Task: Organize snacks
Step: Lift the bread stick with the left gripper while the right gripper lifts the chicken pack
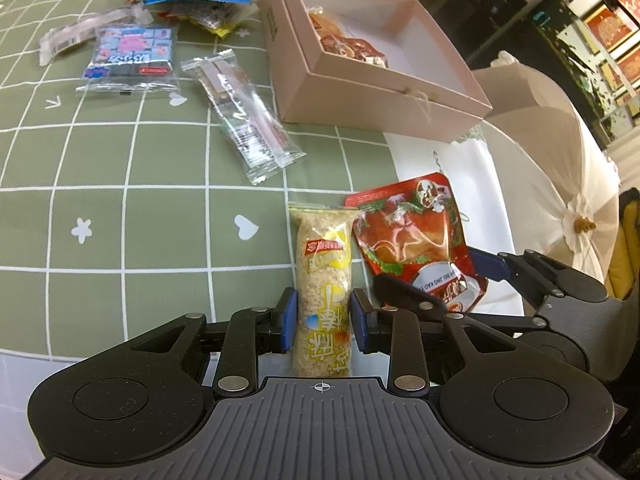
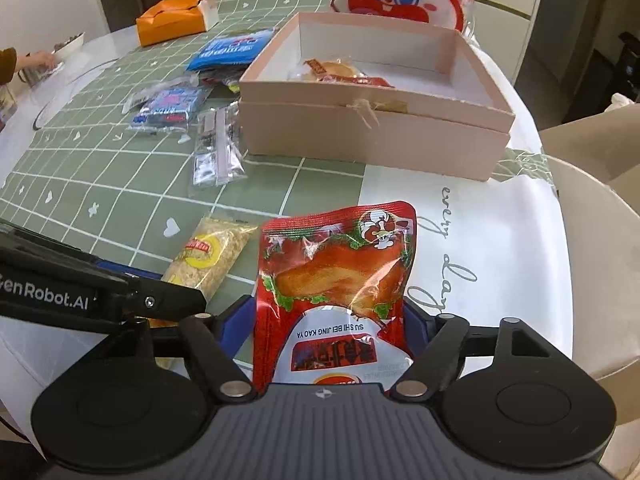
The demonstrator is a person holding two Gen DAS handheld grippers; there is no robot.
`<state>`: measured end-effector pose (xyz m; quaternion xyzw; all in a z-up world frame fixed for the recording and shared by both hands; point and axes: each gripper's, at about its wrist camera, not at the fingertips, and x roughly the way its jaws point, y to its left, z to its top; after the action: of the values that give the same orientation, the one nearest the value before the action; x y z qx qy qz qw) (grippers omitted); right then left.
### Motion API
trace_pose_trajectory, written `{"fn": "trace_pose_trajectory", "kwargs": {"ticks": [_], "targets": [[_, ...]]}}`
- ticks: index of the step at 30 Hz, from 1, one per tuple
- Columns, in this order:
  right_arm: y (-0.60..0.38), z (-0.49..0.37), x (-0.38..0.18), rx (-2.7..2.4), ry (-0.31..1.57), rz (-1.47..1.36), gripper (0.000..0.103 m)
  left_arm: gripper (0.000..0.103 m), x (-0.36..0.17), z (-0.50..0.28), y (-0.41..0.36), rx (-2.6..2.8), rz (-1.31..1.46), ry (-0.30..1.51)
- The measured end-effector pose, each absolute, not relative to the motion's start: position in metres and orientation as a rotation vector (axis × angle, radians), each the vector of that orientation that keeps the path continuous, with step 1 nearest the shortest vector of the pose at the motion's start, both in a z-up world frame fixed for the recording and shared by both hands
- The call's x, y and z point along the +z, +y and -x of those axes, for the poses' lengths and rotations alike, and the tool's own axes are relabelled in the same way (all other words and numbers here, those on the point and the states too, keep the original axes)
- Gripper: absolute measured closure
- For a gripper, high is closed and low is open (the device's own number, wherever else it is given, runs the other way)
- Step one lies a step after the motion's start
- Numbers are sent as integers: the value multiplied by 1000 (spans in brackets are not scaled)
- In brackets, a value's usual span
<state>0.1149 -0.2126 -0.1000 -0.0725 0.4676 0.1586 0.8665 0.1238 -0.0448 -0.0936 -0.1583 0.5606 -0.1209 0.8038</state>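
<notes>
Partly behind the box (image 2: pixel 372 128) wall, indistinct wrapped snacks (image 2: pixel 340 74) inside.

Bright even indoor light, soft shadows, glare on wrappers, fisheye-curved edges

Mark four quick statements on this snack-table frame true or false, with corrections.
1. The left tongs are closed on the rice cracker bar. True.
2. The pink box is empty. False: it already holds a couple of wrapped snacks.
3. The red pouch sits between the right tongs' fingers. True.
4. The blue snack bag lies inside the box. False: it lies on the green checked tablecloth, left of the box.
</notes>
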Motion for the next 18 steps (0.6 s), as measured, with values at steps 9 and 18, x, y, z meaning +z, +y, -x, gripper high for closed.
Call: {"fn": "trace_pose_trajectory", "kwargs": {"ticks": [9,18], "targets": [[-215,-114,-90,268,989,100,44,70,-95,-120,-48,-360,294,1241],[-225,-115,-88,238,1003,28,48,70,-95,-117,-61,-406,243,1252]]}}
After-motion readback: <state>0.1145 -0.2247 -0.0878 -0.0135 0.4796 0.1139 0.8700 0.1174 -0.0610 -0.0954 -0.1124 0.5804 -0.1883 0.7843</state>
